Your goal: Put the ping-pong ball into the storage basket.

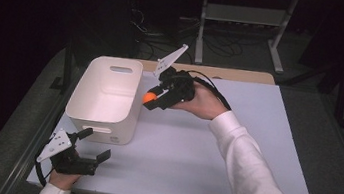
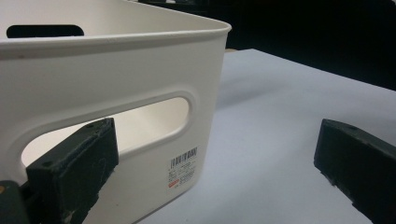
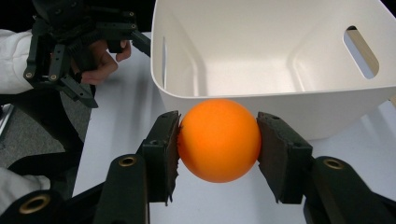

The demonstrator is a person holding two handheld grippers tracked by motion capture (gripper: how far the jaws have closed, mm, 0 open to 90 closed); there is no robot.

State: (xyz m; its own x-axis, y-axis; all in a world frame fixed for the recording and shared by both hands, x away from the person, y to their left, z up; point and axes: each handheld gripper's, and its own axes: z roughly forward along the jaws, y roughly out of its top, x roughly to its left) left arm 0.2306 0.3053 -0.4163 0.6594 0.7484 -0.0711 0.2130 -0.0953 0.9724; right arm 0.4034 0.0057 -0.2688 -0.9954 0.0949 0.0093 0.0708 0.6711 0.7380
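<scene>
An orange ball (image 3: 219, 140) sits pinched between the two jaws of my right gripper (image 3: 218, 142), just outside the near rim of the white bin (image 3: 275, 95). From above, that right gripper (image 1: 151, 99) holds the ball (image 1: 149, 97) beside the bin's (image 1: 107, 93) right wall, above the table. The bin's inside looks bare. My left gripper (image 1: 94, 146) rests at the table's front left corner, jaws wide apart with nothing between them. In the left gripper view, the left gripper (image 2: 210, 175) faces the bin's (image 2: 116, 70) end wall with its handle slot (image 2: 154, 116).
The white table (image 1: 233, 150) stretches to the right and front of the bin. Behind it stand a table frame (image 1: 242, 23) and cables on a dark floor. A barcode label (image 2: 183, 171) is stuck low on the bin's end wall.
</scene>
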